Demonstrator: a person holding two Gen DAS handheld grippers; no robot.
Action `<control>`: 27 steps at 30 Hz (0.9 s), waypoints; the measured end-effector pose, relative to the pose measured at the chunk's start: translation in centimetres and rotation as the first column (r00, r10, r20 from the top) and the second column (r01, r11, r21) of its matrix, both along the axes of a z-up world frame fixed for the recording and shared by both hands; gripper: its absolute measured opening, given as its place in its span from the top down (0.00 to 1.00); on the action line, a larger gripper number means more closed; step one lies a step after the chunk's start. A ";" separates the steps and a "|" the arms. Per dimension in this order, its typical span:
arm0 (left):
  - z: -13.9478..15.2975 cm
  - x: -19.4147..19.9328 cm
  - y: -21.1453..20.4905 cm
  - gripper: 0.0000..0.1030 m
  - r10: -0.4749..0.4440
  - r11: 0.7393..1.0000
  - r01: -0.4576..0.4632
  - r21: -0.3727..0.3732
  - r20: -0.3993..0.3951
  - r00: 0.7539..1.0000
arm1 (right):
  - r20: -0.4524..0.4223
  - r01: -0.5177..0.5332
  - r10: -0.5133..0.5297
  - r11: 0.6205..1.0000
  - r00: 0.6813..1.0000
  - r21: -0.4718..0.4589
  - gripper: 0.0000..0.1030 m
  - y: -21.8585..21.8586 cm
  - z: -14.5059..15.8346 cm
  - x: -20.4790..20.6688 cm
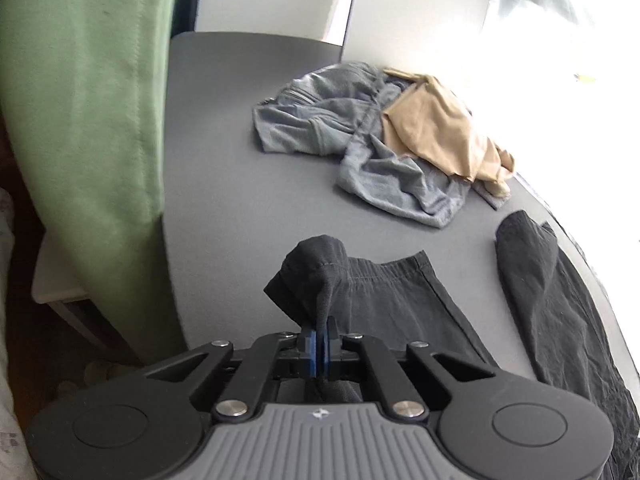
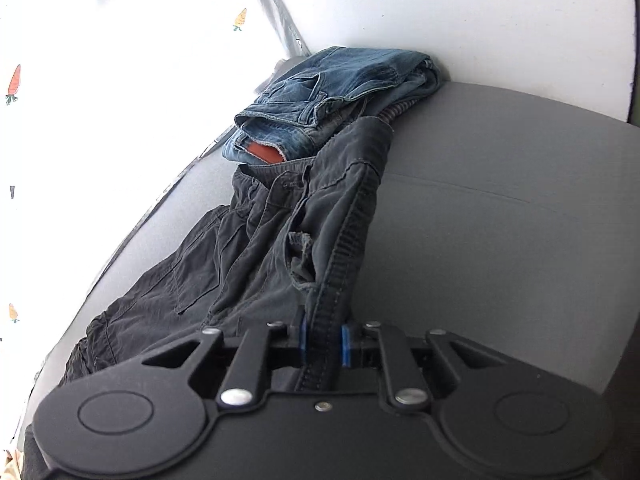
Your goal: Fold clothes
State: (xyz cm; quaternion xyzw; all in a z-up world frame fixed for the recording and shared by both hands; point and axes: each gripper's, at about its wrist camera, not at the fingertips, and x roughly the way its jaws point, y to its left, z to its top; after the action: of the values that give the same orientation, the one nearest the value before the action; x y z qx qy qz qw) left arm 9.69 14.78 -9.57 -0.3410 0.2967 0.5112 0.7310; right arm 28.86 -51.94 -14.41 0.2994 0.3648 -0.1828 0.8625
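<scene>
Left gripper (image 1: 319, 330) clamped on dark trousers (image 1: 384, 292) hem, right gripper (image 2: 323, 334) pinching waistband; garment spread on near grey table (image 1: 224, 184), unfolded; blue jeans (image 2: 324, 92) folded far; grey clothes (image 1: 360, 136) left

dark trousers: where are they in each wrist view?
Left wrist: dark trousers lie lower centre to right; a hem corner is pinched in the shut left gripper.
Right wrist: dark trousers run from centre to lower left; a thick seam is clamped in the right gripper.
Shared landmark: grey tabletop.
</scene>
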 end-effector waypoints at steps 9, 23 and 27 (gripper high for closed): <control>1.7 -1.9 2.1 0.97 0.037 0.999 -0.038 -0.037 -0.007 0.999 | -0.135 0.061 -0.051 0.996 0.990 0.070 0.85 -0.2 -1.3 -3.5; 8.3 24.2 5.4 0.97 -0.320 0.942 0.297 0.154 0.160 0.934 | -0.014 0.075 -0.074 0.995 0.997 0.062 0.85 1.5 3.6 9.2; 6.2 38.2 5.9 0.87 -0.433 0.896 0.418 0.148 0.094 0.896 | -0.016 0.122 -0.121 0.988 0.993 0.096 0.82 0.8 2.2 16.6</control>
State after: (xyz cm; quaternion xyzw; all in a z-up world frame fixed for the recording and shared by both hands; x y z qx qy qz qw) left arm 47.90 20.72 -3.41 -0.2527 0.2856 0.3339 0.8620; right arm 45.48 -51.10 -12.18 0.3614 0.3587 -0.2185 0.8325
